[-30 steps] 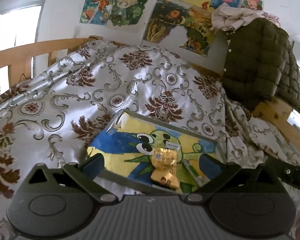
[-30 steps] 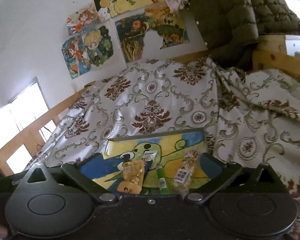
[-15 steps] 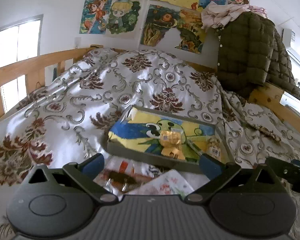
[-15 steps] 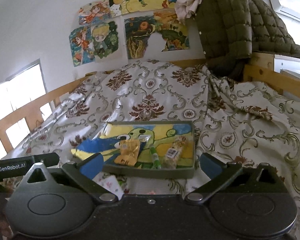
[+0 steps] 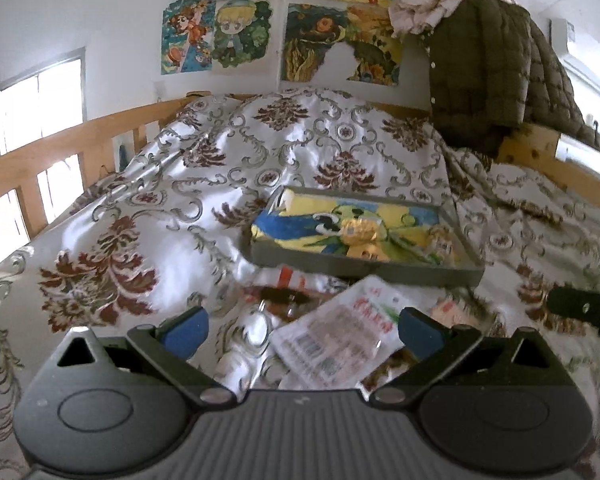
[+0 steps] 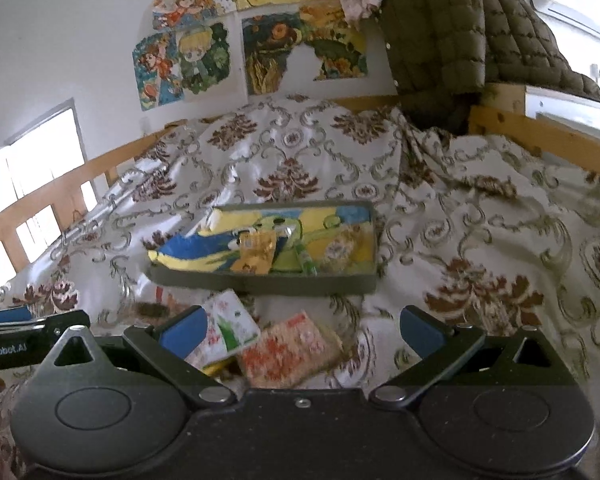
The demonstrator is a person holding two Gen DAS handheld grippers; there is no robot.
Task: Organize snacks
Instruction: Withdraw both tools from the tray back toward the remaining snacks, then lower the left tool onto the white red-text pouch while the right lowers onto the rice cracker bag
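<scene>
Both grippers [image 5: 302,326] [image 6: 302,326] spread; tray [image 6: 260,282] holds snack packets [image 6: 256,254].

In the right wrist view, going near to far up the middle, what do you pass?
Orange-patterned snack pack → grey tray with snacks in it → patterned bedspread → posters on the wall.

Looking forward low over the bedspread [image 5: 228,168] from side by side, near loose packets, sharing the tray [image 5: 364,268] [image 6: 268,282] and postered wall.
</scene>
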